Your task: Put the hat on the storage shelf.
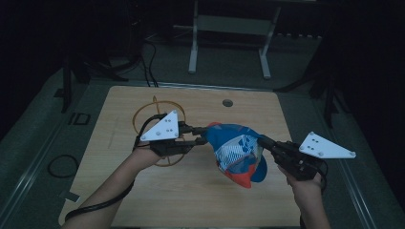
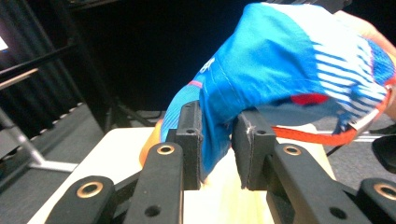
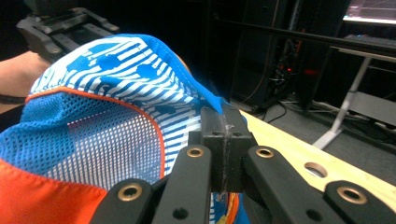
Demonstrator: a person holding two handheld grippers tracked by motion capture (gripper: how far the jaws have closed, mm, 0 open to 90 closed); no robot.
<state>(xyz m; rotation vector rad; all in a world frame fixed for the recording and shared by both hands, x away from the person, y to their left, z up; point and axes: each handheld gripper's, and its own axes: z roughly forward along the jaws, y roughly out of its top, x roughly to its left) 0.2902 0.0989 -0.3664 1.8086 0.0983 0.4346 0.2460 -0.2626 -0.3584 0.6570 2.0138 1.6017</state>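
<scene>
A blue, white and orange cap (image 1: 237,152) hung above the wooden table (image 1: 143,200), stretched between the two grippers so that neither end could sag onto the tabletop. The right gripper (image 3: 225,140) had its jaws clamped tight on the cap's edge beside the mesh panel, carrying most of the weight from that side. The left gripper (image 2: 215,151) had its jaws parted a little, with a fold of blue cloth hanging between them; the pads did not appear to press it, so this end was probably being let go or re-gripped. A wire stand (image 1: 154,125) of yellow hoops stood on the table behind the left hand (image 1: 143,155), likely where the cap belonged.
</scene>
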